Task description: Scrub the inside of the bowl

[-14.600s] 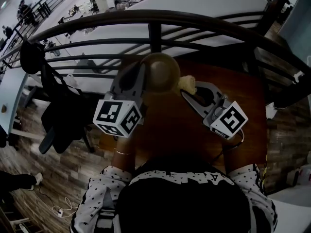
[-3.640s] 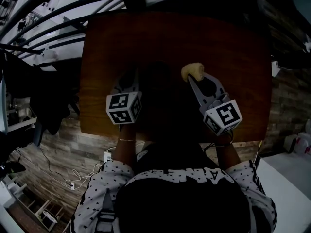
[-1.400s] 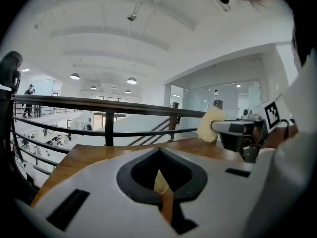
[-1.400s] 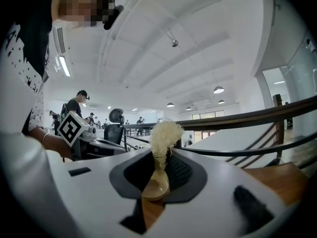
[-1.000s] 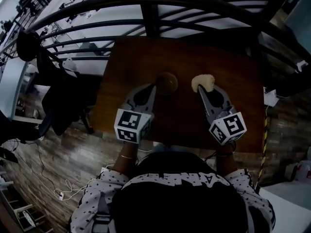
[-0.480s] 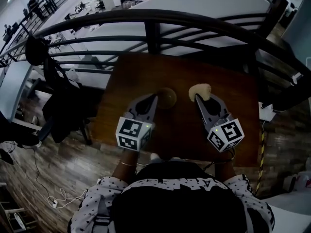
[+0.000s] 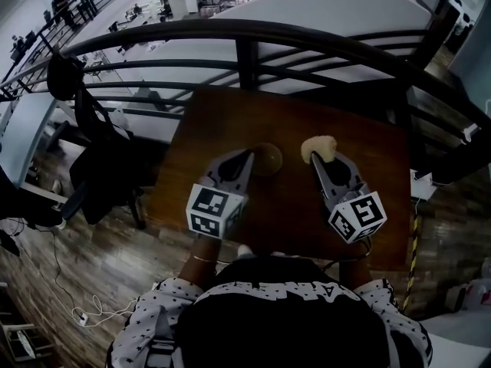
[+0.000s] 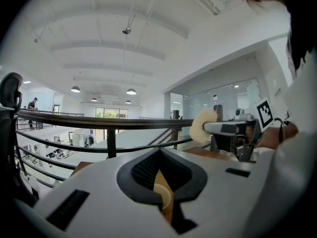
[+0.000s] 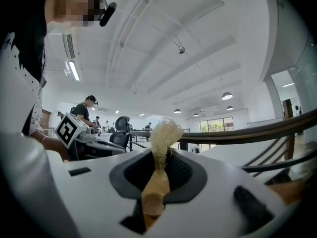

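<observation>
A small wooden bowl hangs just above the brown table, with my left gripper shut on its rim. In the left gripper view the bowl's pale rim shows between the closed jaws. My right gripper is shut on the wooden handle of a scrubbing brush, whose pale bristles stick out past the fingertips. The brush is a short way to the right of the bowl and apart from it. Both grippers point roughly level, side by side.
A dark metal railing runs along the table's far edge, with a drop to a lower floor behind it. To the left of the table stands a chair with dark clothing. My body is against the near edge.
Over the last second both grippers have risen slightly together, still holding the bowl and the brush the same distance apart. Much earlier the bowl was held higher, with the brush right beside it.
</observation>
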